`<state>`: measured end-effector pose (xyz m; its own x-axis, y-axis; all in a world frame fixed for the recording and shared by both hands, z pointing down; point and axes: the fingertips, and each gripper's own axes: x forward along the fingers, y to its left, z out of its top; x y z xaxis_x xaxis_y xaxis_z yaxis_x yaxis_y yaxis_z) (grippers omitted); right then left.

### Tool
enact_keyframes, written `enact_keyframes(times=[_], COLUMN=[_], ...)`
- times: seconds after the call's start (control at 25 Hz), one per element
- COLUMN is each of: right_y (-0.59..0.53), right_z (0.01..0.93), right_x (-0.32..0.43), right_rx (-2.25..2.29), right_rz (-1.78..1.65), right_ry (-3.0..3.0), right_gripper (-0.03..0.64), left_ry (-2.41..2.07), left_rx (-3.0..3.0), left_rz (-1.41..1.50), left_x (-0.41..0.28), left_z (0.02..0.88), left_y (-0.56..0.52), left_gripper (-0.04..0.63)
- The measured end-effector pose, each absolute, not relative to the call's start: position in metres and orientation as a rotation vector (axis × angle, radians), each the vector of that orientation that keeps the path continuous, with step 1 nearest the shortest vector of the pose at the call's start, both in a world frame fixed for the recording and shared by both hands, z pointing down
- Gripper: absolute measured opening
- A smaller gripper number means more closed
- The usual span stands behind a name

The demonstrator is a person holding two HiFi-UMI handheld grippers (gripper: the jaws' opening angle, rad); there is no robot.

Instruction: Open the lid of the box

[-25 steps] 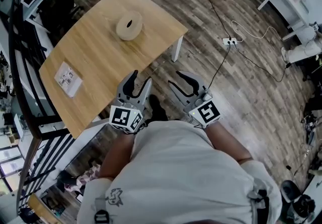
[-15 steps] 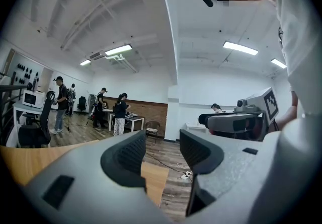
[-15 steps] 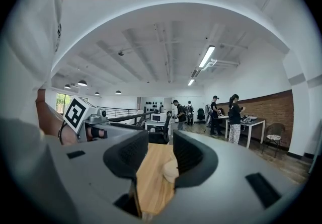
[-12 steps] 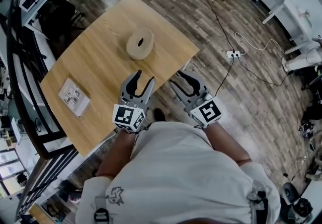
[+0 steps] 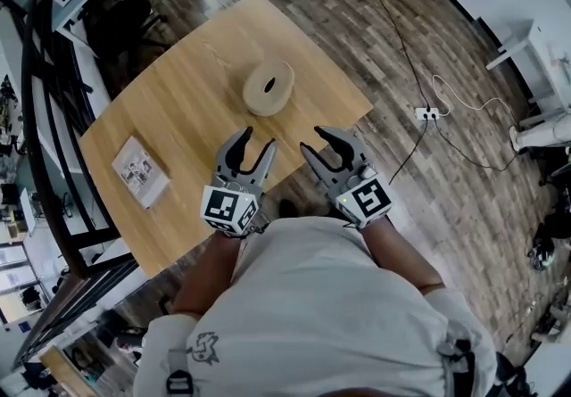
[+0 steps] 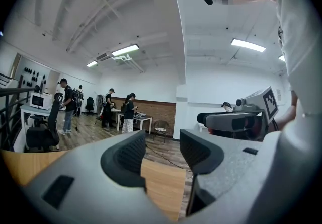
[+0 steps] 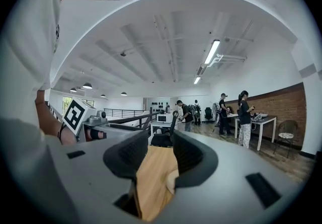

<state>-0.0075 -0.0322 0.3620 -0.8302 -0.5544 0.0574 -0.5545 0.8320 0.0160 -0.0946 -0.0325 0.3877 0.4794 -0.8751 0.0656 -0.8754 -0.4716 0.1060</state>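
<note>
- Holding both grippers at the table's point(image 5: 196, 110) near edge, you have the left gripper point(image 5: 257, 141) and right gripper point(image 5: 314, 142) with jaws apart and empty.
- Round lidded box point(image 5: 268, 87) sits mid-table, ahead of both, bare wood around it.
- Leaflet point(image 5: 141, 171) lies near the left edge, well apart.

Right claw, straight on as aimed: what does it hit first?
Probably the round box on the wooden table, unless the right claw is held above it; height is unclear.
</note>
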Motion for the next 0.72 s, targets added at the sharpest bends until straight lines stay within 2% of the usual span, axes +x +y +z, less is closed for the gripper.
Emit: enact_keyframes(times=[0.36, 0.72], right_y=[-0.087, -0.173], right_z=[0.360, 0.351], right_x=[-0.025, -0.009], right_rx=[0.643, 0.311], right_rz=[-0.024, -0.072], right_ry=[-3.057, -3.114], right_gripper=[0.163, 0.163], left_ry=[-1.751, -1.991], left_rx=[2.479, 2.311], left_rz=[0.034, 0.034], left_x=[-0.105, -0.080], left_z=[0.390, 0.384], left_y=[-0.070, -0.135], left_gripper=[0.202, 0.202])
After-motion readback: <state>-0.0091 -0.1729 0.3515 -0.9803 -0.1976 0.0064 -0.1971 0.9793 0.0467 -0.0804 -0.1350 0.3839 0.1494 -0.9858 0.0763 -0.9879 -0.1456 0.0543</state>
